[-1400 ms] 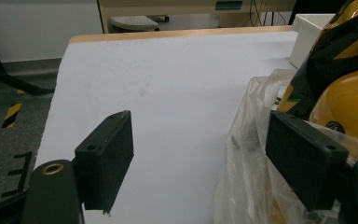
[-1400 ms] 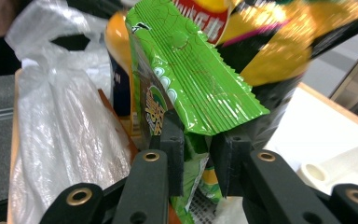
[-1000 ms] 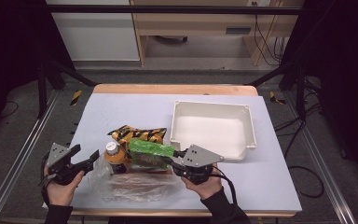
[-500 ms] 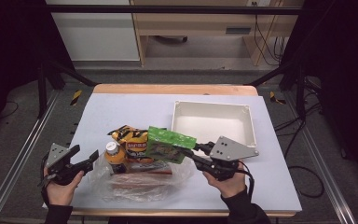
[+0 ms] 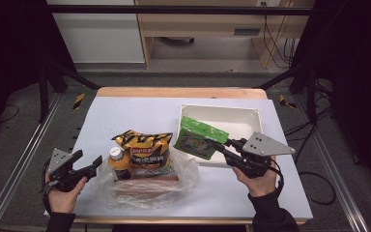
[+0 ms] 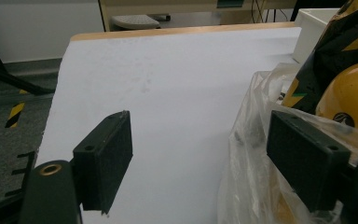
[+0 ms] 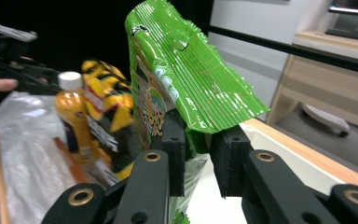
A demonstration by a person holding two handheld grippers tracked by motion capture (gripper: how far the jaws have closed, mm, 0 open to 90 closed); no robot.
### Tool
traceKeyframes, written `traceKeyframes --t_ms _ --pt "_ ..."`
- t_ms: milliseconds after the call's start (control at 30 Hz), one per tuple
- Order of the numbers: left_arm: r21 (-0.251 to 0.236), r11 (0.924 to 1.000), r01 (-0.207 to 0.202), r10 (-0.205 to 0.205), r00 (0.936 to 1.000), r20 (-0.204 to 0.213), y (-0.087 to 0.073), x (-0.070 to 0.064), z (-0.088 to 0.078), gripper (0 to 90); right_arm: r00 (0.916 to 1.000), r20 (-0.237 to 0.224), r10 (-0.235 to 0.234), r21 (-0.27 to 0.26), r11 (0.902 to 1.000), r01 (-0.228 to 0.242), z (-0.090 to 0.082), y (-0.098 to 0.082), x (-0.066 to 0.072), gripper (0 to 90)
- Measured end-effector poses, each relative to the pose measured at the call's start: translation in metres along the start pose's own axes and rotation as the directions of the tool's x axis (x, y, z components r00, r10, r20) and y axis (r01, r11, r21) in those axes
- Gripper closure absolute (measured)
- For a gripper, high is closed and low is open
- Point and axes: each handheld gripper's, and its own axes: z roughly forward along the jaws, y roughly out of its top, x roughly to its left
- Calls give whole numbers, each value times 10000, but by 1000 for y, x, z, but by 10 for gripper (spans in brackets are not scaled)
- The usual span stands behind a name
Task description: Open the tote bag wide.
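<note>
1. My right gripper [image 5: 222, 148] is clamped on the green packet [image 5: 199, 138]; both pads press its lower edge, as the right gripper view shows [image 7: 200, 154].
2. The green packet [image 7: 186, 88] hangs clear of the table, over the near-left corner of the white tray [image 5: 251, 115].
3. My left gripper [image 5: 89, 166] rests at the near left of the table [image 5: 125, 108]. Its jaws stand wide apart and hold nothing.
4. In the left gripper view, the right pad [image 6: 303, 158] lies against the clear bag [image 6: 256, 154]; the left pad [image 6: 105, 161] is over bare table.
5. The clear bag [image 5: 140, 186] lies near centre, between my two grippers.
6. In the bag stand an orange bottle [image 5: 119, 162] and, just right of it, a yellow-black packet [image 5: 145, 147].
</note>
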Motion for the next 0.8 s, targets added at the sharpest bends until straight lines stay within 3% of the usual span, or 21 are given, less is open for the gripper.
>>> traceKeyframes --t_ms 367,800 --pt "-2 10000 -19 19 10000 33 0 0 0 216 9963 800 302 337 9989 -330 4 -10 -29 766" --pt "-28 10000 -19 20 10000 29 0 1 1 215 9893 1341 571 718 9952 -672 30 -20 -54 765"
